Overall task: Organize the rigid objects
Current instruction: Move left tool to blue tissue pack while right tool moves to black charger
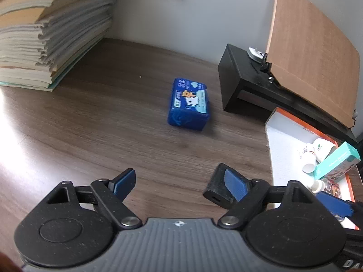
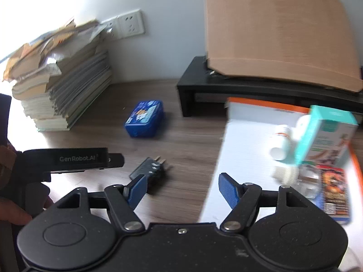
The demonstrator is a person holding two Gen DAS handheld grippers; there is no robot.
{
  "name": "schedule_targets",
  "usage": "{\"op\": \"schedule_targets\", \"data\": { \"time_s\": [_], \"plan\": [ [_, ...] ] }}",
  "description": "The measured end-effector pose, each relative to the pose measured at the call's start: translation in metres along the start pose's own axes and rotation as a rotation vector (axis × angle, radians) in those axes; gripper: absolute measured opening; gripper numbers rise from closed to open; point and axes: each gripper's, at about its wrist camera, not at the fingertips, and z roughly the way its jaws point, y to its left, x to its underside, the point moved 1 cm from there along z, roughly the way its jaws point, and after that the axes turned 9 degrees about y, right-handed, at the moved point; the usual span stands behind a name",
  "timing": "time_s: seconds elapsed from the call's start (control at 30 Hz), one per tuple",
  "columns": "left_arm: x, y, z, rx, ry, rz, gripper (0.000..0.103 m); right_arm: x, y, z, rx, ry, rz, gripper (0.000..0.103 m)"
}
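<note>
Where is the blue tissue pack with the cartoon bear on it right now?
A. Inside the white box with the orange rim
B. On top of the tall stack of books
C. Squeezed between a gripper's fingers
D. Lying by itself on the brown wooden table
D: the blue tissue pack with the cartoon bear lies alone on the brown wooden table, apart from the stack of books and the white box with the orange rim, with no gripper touching it.
</note>
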Motion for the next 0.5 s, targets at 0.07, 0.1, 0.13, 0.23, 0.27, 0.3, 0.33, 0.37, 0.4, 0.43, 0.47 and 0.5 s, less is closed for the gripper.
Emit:
{"op": "schedule_targets", "data": {
  "time_s": [0.07,0.1,0.13,0.23,0.27,0.3,0.33,0.37,0.4,0.43,0.47,0.5],
  "plan": [
    [-0.001,0.001,0.004,0.032,0.015,0.029,0.088,-0.004,0.001,0.005,0.030,-0.021,0.031,0.083],
    [0.000,0.000,0.006,0.049,0.020,0.057,0.088,-0.006,-0.001,0.007,0.036,-0.030,0.052,0.083],
    [0.001,-0.003,0.008,0.064,0.027,0.089,0.088,-0.009,-0.005,0.009,0.043,-0.034,0.074,0.083],
    [0.002,-0.017,0.014,0.074,0.021,0.181,0.087,-0.016,-0.014,0.016,0.050,-0.014,0.116,0.083],
    [0.002,-0.019,0.015,0.059,0.005,0.191,0.087,-0.017,-0.016,0.017,0.042,-0.003,0.121,0.083],
    [-0.001,-0.017,0.015,0.049,-0.008,0.184,0.088,-0.017,-0.015,0.020,0.037,0.009,0.122,0.083],
    [-0.005,-0.013,0.015,0.035,-0.024,0.161,0.088,-0.018,-0.012,0.023,0.037,0.015,0.118,0.083],
    [-0.010,-0.006,0.013,0.019,-0.046,0.127,0.088,-0.017,-0.008,0.025,0.039,0.019,0.113,0.083],
    [-0.015,0.002,0.012,0.008,-0.063,0.096,0.088,-0.016,-0.004,0.027,0.037,0.023,0.109,0.083],
    [-0.022,0.009,0.012,0.003,-0.075,0.068,0.088,-0.015,0.000,0.030,0.037,0.027,0.110,0.083],
    [-0.030,0.014,0.014,0.001,-0.074,0.049,0.089,-0.014,0.004,0.034,0.034,0.036,0.112,0.083],
    [-0.038,0.016,0.017,0.007,-0.068,0.040,0.089,-0.014,0.007,0.038,0.027,0.047,0.117,0.083]
  ]
}}
